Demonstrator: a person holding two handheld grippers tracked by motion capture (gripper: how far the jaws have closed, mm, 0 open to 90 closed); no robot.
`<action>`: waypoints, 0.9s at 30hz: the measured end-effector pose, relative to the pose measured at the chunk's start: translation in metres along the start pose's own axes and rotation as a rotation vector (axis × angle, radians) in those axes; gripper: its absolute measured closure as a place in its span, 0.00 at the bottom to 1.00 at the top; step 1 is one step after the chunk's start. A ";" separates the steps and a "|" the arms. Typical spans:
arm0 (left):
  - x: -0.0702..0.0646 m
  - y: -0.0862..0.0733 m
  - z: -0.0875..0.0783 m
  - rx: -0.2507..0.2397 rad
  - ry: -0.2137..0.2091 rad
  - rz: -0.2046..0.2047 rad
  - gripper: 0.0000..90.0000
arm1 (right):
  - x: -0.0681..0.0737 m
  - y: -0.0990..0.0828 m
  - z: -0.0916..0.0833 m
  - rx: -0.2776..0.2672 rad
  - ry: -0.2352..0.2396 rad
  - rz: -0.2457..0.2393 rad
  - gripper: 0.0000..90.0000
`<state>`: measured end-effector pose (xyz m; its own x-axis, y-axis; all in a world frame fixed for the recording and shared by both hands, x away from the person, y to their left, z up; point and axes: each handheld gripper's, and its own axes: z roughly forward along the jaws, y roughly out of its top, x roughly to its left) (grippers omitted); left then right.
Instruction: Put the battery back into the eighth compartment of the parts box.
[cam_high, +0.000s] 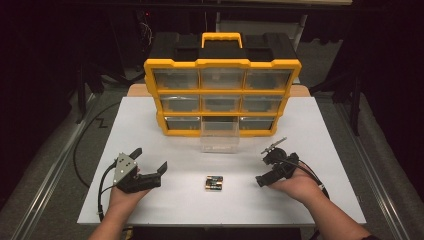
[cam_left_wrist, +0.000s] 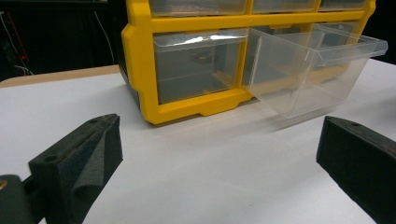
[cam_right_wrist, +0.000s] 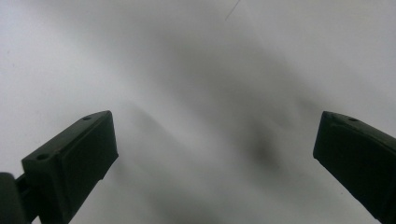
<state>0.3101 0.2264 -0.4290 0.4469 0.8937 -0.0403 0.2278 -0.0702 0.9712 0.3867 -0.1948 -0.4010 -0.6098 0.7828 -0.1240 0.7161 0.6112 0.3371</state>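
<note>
A yellow and black organizer case (cam_high: 222, 92) stands upright at the back of the white table (cam_high: 320, 135), with three rows of clear drawers. Its bottom middle drawer (cam_high: 219, 136) is pulled out toward me and looks empty. A small pack of batteries (cam_high: 214, 183) lies on the table in front of it, between my hands. My left gripper (cam_high: 149, 160) rests open at the left, pointing at the case. The left gripper view has the open gripper (cam_left_wrist: 219, 154), the yellow frame (cam_left_wrist: 187, 105) and the pulled-out drawer (cam_left_wrist: 317, 70). My right gripper (cam_high: 263, 166) is open at the right, nothing between its jaws.
In the right gripper view the open gripper (cam_right_wrist: 215, 149) faces bare white table (cam_right_wrist: 196, 70). A black cable (cam_high: 102, 192) trails from the left gripper over the table's front edge. Dark floor and metal rails (cam_high: 45, 175) surround the table.
</note>
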 end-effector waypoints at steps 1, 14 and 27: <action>0.000 0.000 0.000 0.001 -0.001 0.001 0.02 | 0.000 0.002 -0.001 0.021 0.003 -0.010 0.01; 0.000 -0.001 0.000 -0.002 0.001 0.010 0.02 | -0.001 0.010 0.000 0.126 0.044 -0.052 0.01; 0.000 0.000 -0.002 -0.009 0.001 0.012 0.02 | 0.001 0.016 0.001 0.222 0.064 -0.100 0.01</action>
<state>0.3083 0.2273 -0.4286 0.4483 0.8934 -0.0285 0.2151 -0.0769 0.9736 0.3981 -0.1837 -0.3965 -0.6968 0.7122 -0.0850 0.7036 0.7017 0.1121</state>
